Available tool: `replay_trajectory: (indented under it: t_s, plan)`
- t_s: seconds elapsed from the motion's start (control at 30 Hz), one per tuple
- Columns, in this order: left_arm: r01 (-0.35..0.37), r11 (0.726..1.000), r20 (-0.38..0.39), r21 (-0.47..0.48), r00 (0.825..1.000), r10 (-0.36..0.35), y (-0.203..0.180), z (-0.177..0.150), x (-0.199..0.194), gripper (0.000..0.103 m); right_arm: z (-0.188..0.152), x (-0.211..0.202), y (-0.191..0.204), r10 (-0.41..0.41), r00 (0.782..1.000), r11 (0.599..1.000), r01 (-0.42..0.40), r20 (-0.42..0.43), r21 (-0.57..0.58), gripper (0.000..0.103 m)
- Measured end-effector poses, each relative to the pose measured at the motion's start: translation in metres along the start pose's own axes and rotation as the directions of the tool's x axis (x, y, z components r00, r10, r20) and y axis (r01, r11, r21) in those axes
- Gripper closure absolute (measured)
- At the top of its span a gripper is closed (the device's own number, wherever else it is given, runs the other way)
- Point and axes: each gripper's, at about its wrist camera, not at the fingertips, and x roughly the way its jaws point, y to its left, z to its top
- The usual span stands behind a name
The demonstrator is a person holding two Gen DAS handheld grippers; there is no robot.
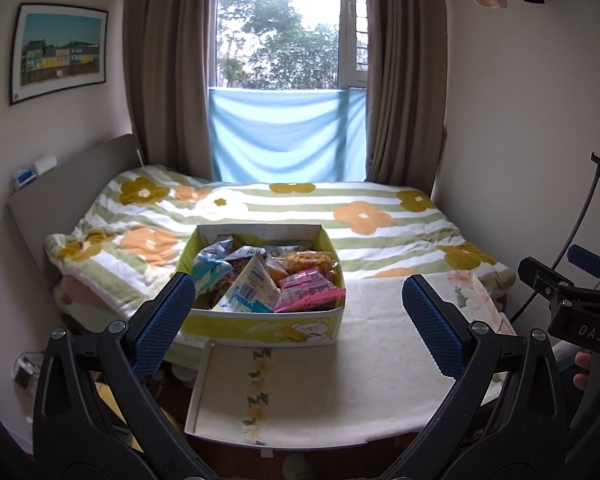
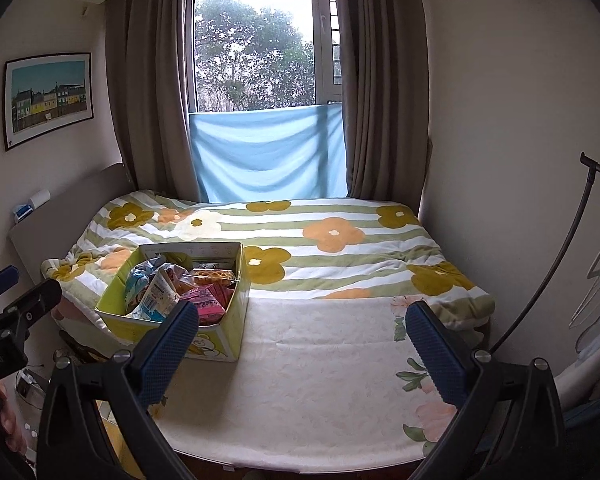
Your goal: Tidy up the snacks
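Cardboard snack box ahead of my left gripper; both grippers spread empty. Pinch pink packet by its edge.

Both wrist views face the bed.

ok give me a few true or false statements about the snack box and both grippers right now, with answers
1. The snack box stands on the bed. True.
2. The box is empty. False: it is full of packets, including a pink packet.
3. The left gripper is open and holds nothing. True.
4. The right gripper is shut on a snack. False: its fingers stand wide apart with nothing between them.
5. The curtains cover the whole window. False: they hang at the sides, and trees show through the window.
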Motion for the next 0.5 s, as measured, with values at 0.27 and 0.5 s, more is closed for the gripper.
replay_trajectory:
  t_s: [0.27, 0.5]
  plan:
    - [-0.001, 1.000, -0.003, -0.009, 1.000, 0.001, 0.0030, 0.0011, 0.0001, 0.000, -0.0012, -0.0005, 0.0000, 0.002, 1.000, 1.000, -0.002, 0.004, 0.002, 0.000]
    - [0.000, 1.000, -0.005, -0.002, 1.000, 0.000, -0.0018, 0.0012, 0.0010, 0.000, -0.0008, -0.0002, -0.0045, -0.002, 1.000, 1.000, 0.002, 0.003, 0.016, 0.000]
